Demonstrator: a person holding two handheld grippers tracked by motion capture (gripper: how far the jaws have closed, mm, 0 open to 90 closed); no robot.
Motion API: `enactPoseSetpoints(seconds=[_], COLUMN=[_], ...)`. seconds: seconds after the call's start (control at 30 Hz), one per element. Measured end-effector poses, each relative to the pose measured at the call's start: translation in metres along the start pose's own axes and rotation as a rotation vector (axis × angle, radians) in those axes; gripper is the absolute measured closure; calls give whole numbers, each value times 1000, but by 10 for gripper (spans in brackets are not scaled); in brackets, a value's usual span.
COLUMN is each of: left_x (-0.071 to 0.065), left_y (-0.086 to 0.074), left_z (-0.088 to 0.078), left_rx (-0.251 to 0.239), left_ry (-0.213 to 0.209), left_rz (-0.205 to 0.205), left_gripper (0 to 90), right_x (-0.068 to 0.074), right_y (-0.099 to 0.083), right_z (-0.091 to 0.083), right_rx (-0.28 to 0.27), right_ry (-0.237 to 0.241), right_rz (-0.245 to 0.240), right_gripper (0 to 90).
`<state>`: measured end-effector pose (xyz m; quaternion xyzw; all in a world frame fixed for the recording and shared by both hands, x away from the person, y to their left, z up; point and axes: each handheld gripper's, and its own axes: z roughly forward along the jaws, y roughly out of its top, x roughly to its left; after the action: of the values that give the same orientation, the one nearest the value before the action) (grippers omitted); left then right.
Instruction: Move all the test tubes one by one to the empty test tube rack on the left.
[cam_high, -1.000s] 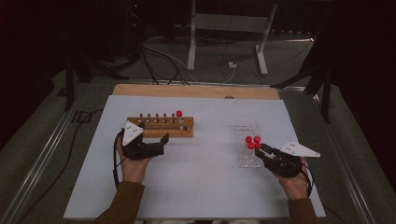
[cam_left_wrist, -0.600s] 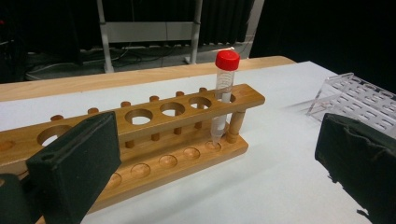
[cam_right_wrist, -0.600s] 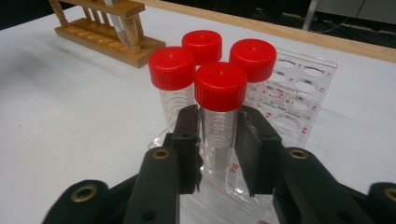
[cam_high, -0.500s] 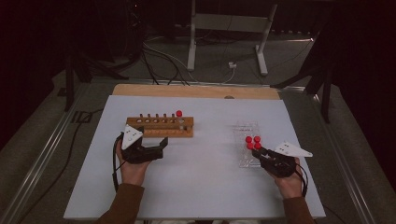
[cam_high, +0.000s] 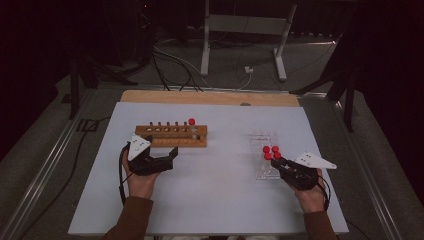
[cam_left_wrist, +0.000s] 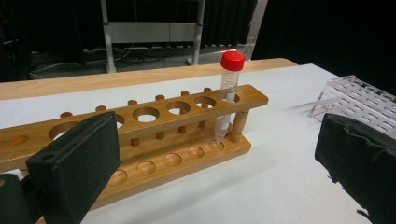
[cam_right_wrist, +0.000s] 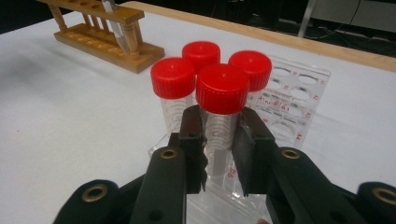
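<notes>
While the right tool (cam_right_wrist: 219, 140) pinches the nearest of four red-capped tubes (cam_right_wrist: 221, 109) just under its cap, its jaws having just been closing onto it, the tube stands upright in the clear rack (cam_high: 263, 150) near the counter's (cam_high: 215, 200) right edge. Three more capped tubes (cam_right_wrist: 173, 88) stand close behind it in the same rack. Toward the left side, the left tool (cam_high: 167, 157) rests with its jaws spread wide and holding nothing, just in front of the wooden rack (cam_left_wrist: 187, 135), where one red-capped tube (cam_left_wrist: 229, 88) stands in the end hole.

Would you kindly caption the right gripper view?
Right tool shut on nearest red-capped tube in clear rack.
</notes>
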<state>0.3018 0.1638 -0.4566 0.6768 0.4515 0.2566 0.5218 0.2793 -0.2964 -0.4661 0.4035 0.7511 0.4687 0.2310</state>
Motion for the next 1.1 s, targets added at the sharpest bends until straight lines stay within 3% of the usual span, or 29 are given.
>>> enactPoseSetpoints(seconds=[1.1], left_x=[-1], left_y=[-1], left_z=[2], left_rx=[21], left_ry=[-5], left_rz=[2], left_gripper=[12], right_x=[2], right_y=[28], right_z=[-17], right_rx=[-46], right_ry=[-4], right_rz=[-8], right_gripper=[746])
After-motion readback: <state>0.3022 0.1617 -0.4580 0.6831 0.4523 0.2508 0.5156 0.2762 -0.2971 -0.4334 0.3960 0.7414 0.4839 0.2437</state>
